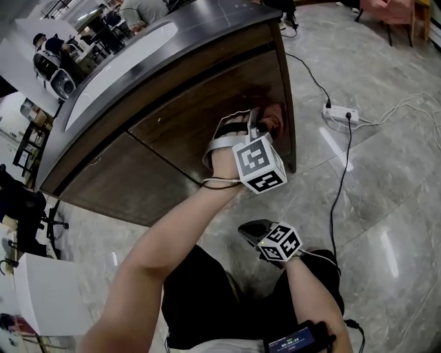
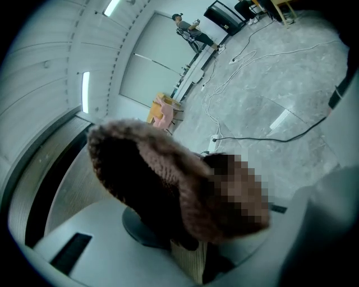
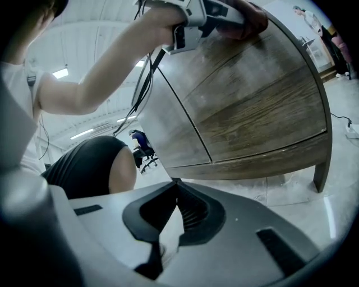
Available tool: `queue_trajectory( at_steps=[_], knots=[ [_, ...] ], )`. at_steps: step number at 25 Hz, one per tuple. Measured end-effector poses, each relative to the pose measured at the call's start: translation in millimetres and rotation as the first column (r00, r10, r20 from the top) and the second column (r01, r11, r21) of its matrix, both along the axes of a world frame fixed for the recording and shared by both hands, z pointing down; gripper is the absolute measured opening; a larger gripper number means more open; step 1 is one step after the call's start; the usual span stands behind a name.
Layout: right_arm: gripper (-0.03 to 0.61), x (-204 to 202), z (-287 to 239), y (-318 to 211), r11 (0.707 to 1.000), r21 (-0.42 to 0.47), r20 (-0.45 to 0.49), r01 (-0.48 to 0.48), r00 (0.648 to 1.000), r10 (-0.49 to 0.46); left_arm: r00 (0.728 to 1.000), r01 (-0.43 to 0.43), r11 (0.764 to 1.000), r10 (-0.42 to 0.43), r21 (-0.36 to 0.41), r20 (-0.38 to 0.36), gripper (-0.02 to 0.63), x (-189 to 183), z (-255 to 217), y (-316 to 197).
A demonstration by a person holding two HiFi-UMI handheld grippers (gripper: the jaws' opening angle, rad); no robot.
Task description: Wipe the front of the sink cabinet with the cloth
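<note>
— What lies on the floor?
— A white power strip (image 1: 341, 112) on polished grey tiles (image 1: 393, 193), with a black cable (image 1: 349, 134) running from it toward the viewer.
— Anything further off?
— A black office chair (image 1: 54, 222) at left, a pink seat (image 1: 386, 10) top right.

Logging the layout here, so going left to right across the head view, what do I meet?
Black office chair → cloth held in the left tongs against the sink cabinet → white power strip.
</note>
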State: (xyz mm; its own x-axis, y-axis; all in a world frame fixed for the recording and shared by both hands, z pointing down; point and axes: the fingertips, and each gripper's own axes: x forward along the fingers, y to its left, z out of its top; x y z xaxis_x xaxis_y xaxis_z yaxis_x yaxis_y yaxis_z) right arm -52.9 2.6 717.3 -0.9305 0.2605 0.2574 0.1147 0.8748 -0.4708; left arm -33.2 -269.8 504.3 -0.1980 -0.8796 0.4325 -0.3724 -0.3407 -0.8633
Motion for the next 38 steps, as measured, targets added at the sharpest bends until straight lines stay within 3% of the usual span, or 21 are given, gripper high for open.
queue_trajectory(
  at_steps=[6,11,27,33,38],
  knots=[
    [0.012,5.7,8.8,-9.7,1.0,-0.008,-0.016,-0.011,1.0,0.011,0.999,0.024,1.0,-0.024,-0.004,-0.043,0.123,-32.3,10.7,36.6],
    [0.012,1.5,12.0,-14.0,1.0,-0.02,-0.017,-0.012,1.0,0.011,0.999,0.046,0.999,-0.046,0.009,0.005,0.123,-58.0,13.4,66.1],
    [0.012,-20.6,23.6,1.9,0.997,-0.039,-0.025,0.067,0.997,-0.068,0.977,0.211,0.977,-0.211,0.031,0.016,0.123,-156.7,24.8,169.7],
    [0.012,-21.7,25.8,2.7,0.997,-0.035,-0.035,0.07,0.997,-0.071,0.97,0.228,0.973,-0.23,0.033,0.077,0.123,-186.1,22.4,202.4],
    [0.012,-22.2,23.4,6.2,0.996,-0.025,-0.034,0.081,0.996,-0.082,0.971,0.226,0.974,-0.226,0.016,0.081,0.123,-198.7,32.9,225.4]
  ],
)
